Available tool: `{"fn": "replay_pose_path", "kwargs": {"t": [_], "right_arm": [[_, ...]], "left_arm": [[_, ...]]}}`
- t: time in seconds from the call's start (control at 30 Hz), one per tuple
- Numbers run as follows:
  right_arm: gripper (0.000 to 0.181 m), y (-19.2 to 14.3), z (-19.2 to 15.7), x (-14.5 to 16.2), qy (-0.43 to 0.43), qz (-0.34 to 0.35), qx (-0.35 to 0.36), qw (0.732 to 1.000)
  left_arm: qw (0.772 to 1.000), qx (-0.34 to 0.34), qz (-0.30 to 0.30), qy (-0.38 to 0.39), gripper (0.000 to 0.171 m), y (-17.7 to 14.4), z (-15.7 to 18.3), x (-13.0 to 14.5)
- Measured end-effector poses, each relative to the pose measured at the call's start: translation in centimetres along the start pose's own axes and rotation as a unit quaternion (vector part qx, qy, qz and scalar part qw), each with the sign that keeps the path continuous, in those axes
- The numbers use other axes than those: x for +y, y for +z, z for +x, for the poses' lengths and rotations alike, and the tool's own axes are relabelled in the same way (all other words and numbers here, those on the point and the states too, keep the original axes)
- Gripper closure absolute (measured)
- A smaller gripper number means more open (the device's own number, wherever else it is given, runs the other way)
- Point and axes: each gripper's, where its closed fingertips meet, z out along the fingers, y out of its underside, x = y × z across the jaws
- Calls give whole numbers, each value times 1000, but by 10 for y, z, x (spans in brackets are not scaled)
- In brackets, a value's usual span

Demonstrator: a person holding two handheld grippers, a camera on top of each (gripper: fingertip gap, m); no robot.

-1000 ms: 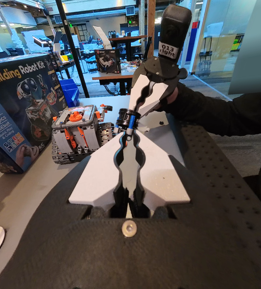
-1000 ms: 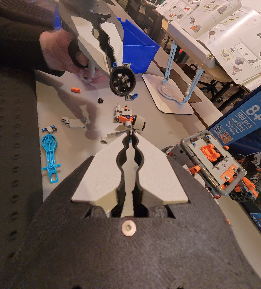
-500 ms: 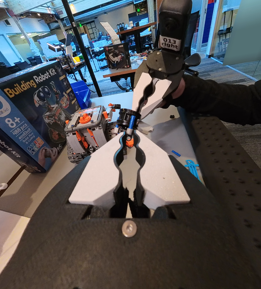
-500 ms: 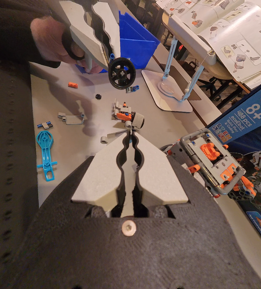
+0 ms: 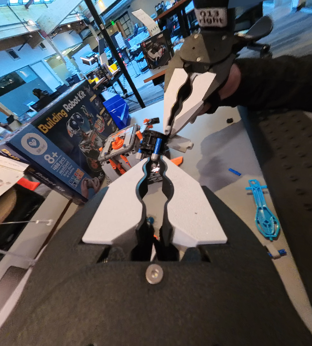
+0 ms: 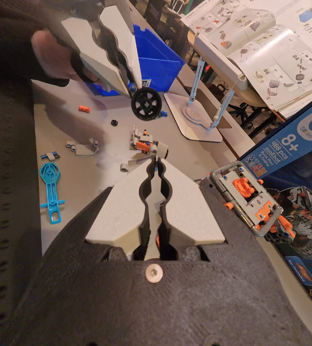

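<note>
Up front in the left wrist view, the left gripper (image 5: 154, 159) is pinched narrow on a blue pin (image 5: 157, 148) stuck in a black wheel (image 5: 149, 143), pin axis running straight out from the tips. Coming down from above, the right gripper (image 5: 168, 130) nearly touches that wheel. Behind sit a grey-orange brick model (image 5: 120, 144) and a kit box (image 5: 61, 142) on the grey table (image 5: 220, 149), with open workshop space beyond.

Over in the right wrist view, the right gripper (image 6: 155, 159) is clamped on a thin grey beam (image 6: 154, 150). Wheel (image 6: 146, 106) hangs ahead and above, off the table (image 6: 104, 177). Nearby there's a teal tool (image 6: 50, 191), blue bin (image 6: 155, 63), and a manual on a stand (image 6: 263, 46).
</note>
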Motion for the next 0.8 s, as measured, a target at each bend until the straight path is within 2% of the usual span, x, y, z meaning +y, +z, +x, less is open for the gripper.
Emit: {"fn": "replay_pose_path", "kwargs": {"t": [0.33, 0.8], "right_arm": [[181, -2, 1, -8, 32, 26, -10, 999], [181, -3, 6, -7, -11, 15, 29, 999]], "left_arm": [[981, -68, -70, 170, 166, 12, 10, 7], [989, -43, -65, 122, 166, 16, 11, 13]]}}
